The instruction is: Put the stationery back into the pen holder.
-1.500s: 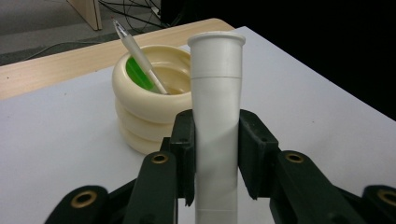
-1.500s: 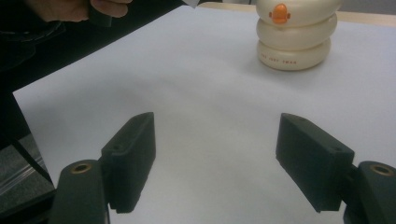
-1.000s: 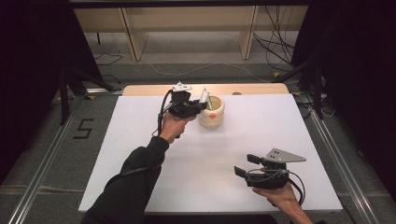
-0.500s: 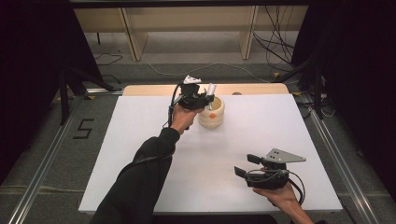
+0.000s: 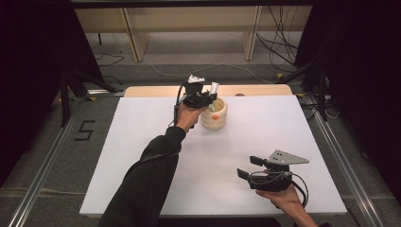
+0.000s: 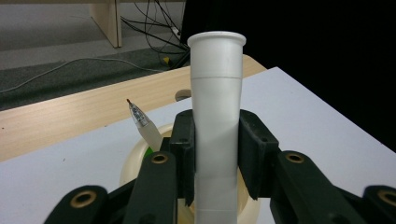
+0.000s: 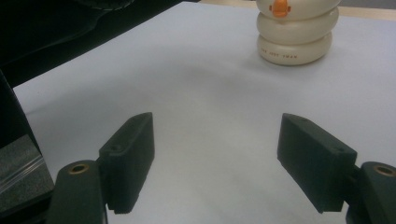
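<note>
- Right now my left gripper [image 5: 208, 97] is clenched on a white tube [image 6: 217, 116], held upright between the jaws.
- I see the tube poised above the cream ringed holder [image 5: 214, 115], which stands at the far middle of the white table [image 5: 142, 142].
- A pen [image 6: 142, 123] leans inside that holder, tip up.
- My right gripper [image 5: 250, 168] sits low over the near right of the table, jaws released and spread wide, grasping nothing, well apart from the holder.

Left claw [image 5: 207, 98] clamped shut — arm stretched far forward, right claw [image 5: 249, 167] resting low, jaws spread wide
</note>
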The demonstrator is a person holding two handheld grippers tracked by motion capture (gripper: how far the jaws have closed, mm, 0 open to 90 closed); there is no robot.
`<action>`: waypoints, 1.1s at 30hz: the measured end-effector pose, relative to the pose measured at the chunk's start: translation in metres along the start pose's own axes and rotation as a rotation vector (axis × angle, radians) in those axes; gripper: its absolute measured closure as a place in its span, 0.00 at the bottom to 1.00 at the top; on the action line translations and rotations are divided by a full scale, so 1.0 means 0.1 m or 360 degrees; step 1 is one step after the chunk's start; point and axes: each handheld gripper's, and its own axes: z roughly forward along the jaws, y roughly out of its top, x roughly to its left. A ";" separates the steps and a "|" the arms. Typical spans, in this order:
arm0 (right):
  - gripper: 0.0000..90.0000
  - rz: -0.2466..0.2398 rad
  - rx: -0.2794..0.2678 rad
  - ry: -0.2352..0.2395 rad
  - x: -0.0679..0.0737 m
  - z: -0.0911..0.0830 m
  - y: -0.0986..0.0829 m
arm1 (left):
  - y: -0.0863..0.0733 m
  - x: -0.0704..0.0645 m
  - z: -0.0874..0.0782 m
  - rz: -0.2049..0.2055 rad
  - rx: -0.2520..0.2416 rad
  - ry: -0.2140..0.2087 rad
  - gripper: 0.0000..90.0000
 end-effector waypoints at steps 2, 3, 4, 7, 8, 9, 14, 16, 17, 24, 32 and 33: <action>0.31 -0.0011 -0.0003 0.0001 0.00 0.00 0.00 | 0.00 0.00 0.03 -0.0004 -0.0003 0.0006 0.77; 0.31 -0.0012 -0.0003 0.0003 0.00 0.00 0.00 | -0.01 0.00 0.04 -0.0002 -0.0001 0.0006 0.77; 0.31 -0.0012 -0.0004 0.0005 0.00 0.00 0.00 | -0.01 0.00 0.05 -0.0006 0.0000 0.0004 0.77; 0.31 -0.0018 0.0000 -0.0001 0.00 0.00 0.00 | -0.01 -0.01 0.09 -0.0001 0.0005 0.0007 0.77; 0.32 -0.0021 0.0000 0.0000 0.01 0.00 0.00 | -0.01 -0.01 0.09 0.0001 0.0006 0.0010 0.77; 0.32 -0.0022 0.0001 -0.0001 0.01 0.00 0.00 | -0.01 -0.01 0.10 -0.0002 0.0010 0.0009 0.77; 0.32 -0.0029 0.0008 0.0005 0.00 0.00 0.00 | -0.02 0.00 0.12 0.0011 0.0031 0.0019 0.77; 0.32 -0.0030 0.0007 0.0010 0.01 0.01 0.00 | -0.04 0.01 0.14 0.0028 0.0037 0.0041 0.77; 0.32 -0.0032 0.0011 0.0012 0.01 0.01 0.00 | -0.04 0.01 0.14 0.0027 0.0037 0.0049 0.77; 0.32 -0.0038 0.0013 0.0012 0.01 0.01 0.00 | -0.08 0.02 0.18 0.0016 0.0045 0.0057 0.77; 0.32 -0.0048 0.0019 0.0019 0.02 0.02 0.00 | -0.10 -0.01 0.22 0.0006 0.0046 0.0058 0.77; 0.32 -0.0047 0.0022 0.0018 0.02 0.02 0.00 | -0.10 -0.01 0.23 0.0004 0.0053 0.0057 0.77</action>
